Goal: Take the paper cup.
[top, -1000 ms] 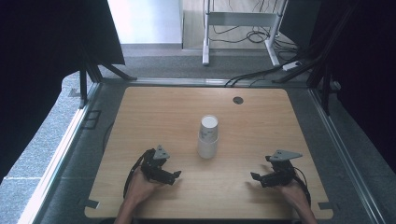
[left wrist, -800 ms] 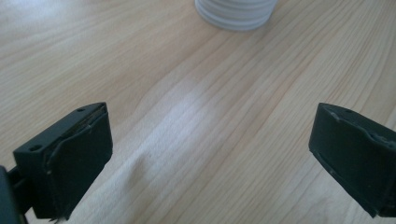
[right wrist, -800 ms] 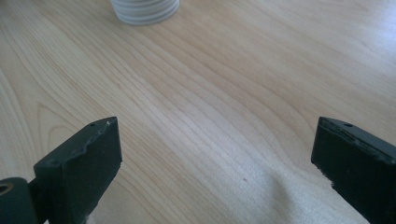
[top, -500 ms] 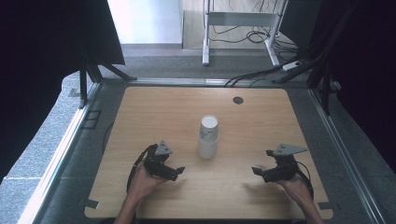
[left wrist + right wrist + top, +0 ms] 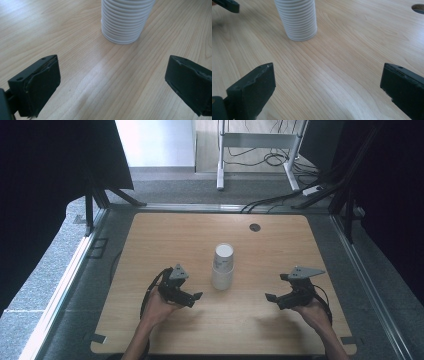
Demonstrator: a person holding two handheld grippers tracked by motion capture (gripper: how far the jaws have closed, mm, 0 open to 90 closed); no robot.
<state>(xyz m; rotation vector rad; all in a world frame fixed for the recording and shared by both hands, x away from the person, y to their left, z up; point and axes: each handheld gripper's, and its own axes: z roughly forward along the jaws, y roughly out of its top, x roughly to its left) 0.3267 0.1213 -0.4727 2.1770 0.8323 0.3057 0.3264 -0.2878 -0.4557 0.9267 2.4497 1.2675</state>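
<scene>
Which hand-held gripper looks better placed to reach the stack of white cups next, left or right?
Left, probably. The left hand-held gripper sits nearer the stack of white cups than the right hand-held gripper in the high view. Both stand open and empty, aimed at the stack.

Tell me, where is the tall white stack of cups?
In the high view, the stack of cups stands upright near the middle of the wooden table, between the left tool and the right tool, touching neither.
</scene>
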